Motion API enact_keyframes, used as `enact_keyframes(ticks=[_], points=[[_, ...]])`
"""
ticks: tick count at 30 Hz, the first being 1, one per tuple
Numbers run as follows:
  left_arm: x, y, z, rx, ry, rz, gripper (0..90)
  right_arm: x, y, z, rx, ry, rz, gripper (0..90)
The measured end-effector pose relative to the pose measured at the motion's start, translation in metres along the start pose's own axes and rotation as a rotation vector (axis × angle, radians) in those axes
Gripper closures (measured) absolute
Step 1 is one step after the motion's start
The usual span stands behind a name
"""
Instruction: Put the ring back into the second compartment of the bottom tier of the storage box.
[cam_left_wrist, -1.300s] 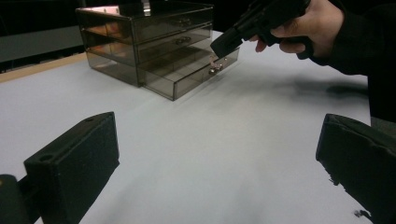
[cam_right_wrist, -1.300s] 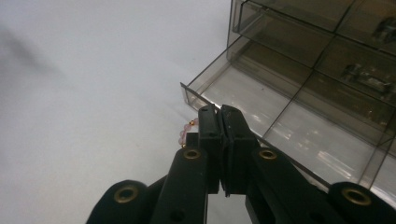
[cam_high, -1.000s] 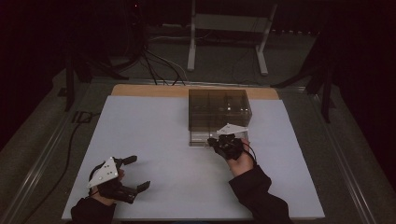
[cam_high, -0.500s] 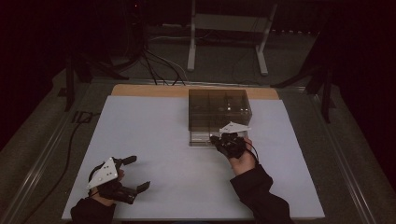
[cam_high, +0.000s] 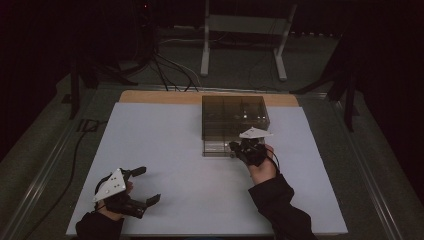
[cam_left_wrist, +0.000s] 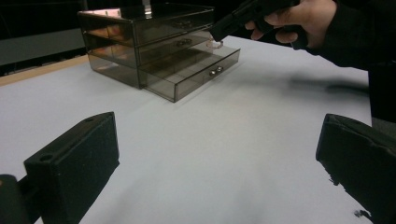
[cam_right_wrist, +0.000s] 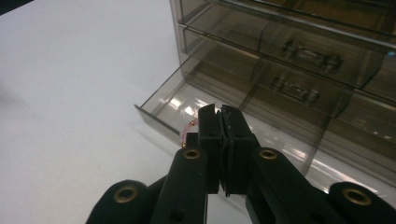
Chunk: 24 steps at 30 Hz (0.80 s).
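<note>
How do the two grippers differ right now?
The left gripper has its jaws wide open with nothing between them; the right gripper is shut, pads pressed together. The left rests low near the table's front edge, far from the drawer unit; the right hangs over the unit's pulled-out bottom drawer. Both are black, each held in one hand.

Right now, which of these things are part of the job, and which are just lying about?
In the job:
- smoky plastic drawer box
- its pulled-out bottom drawer
- right gripper, jaws shut over that drawer

Just about:
- left gripper, jaws open, idle
- white table
- cables and metal stand behind
</note>
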<state>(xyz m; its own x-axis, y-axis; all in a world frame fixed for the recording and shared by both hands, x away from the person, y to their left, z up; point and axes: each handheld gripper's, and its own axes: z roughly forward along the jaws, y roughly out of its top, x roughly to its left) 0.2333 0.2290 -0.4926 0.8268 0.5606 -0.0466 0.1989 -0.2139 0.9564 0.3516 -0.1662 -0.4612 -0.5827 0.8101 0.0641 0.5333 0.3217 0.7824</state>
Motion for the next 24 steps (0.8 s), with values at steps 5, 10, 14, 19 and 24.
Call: enact_keyframes(ticks=[5,10,14,19,24], points=[[0.0,0.0,0.0,0.0,-0.001,0.002,0.4,-0.006,0.002,-0.002,-0.008,-0.018,0.014,88.3],[0.0,0.0,0.0,-0.001,0.001,0.001,0.4,-0.012,0.003,-0.002,-0.016,-0.031,0.038,88.2],[0.0,0.0,-0.001,-0.001,0.0,0.001,0.4,-0.016,0.003,-0.001,-0.014,-0.041,0.059,88.2],[0.0,0.0,0.0,-0.002,0.0,0.001,0.4,-0.02,0.004,0.001,-0.011,-0.051,0.068,88.2],[-0.001,0.0,0.0,0.0,0.001,0.001,0.4,-0.022,0.005,0.005,-0.007,-0.058,0.075,88.2]])
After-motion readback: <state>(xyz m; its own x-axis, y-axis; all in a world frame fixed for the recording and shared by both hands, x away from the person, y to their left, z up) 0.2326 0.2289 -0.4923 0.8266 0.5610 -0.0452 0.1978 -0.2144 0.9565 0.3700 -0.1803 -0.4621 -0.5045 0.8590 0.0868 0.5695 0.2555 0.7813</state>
